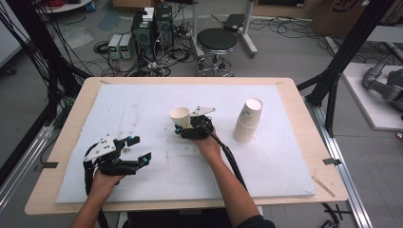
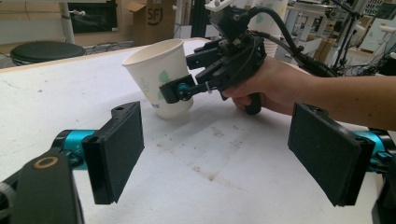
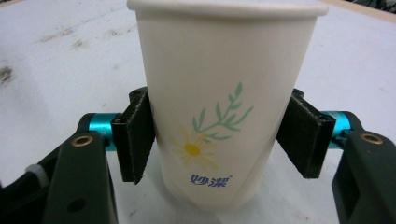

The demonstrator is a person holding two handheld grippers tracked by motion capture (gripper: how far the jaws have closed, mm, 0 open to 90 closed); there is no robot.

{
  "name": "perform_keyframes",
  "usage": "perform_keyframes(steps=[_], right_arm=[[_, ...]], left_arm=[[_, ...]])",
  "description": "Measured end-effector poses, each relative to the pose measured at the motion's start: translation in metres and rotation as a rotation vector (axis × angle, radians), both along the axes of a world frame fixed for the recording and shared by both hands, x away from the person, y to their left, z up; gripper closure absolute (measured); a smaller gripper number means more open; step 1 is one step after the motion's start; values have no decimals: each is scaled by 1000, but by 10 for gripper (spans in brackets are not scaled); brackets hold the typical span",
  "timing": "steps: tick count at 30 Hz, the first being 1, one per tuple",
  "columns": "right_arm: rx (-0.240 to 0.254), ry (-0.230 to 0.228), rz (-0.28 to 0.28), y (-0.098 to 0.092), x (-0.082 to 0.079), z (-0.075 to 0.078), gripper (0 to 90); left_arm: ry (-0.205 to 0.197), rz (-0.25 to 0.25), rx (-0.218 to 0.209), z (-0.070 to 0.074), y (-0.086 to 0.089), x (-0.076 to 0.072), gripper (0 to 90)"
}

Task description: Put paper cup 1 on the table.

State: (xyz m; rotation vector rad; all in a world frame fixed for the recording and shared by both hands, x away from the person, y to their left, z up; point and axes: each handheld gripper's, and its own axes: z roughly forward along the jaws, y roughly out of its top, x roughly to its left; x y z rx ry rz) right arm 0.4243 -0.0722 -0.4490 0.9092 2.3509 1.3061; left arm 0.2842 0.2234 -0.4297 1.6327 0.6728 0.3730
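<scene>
Cup of white paper, printed with a yellow daisy, a green sprig and blue lettering (image 3: 224, 93). Was clamped by the right tool (image 3: 219, 135), with one black pad pressed on each side of the wall, below the rim. Sat near the middle of the white foam-covered tabletop (image 1: 142, 104), tilted rather than upright in the left gripper view. Could not confirm base contact with the sheet. Was kept well apart from the stack of white paper cups (image 1: 247, 121), upright farther right in the high view.

Left tool (image 2: 215, 154): released, jaws spread wide, nothing between the pads. Was held low over the near left part of the tabletop, well apart from the cup, and pointed toward it.
</scene>
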Motion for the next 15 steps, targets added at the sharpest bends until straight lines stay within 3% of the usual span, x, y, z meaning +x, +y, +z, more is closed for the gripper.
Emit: perform_keyframes(steps=[5,15], right_arm=[[-57,-7,19,-4,-7,2,339],[-76,12,30,-11,-12,-2,298]], left_arm=[[4,3,-7,0,0,0,184],[7,-8,-3,-1,-2,1,184]])
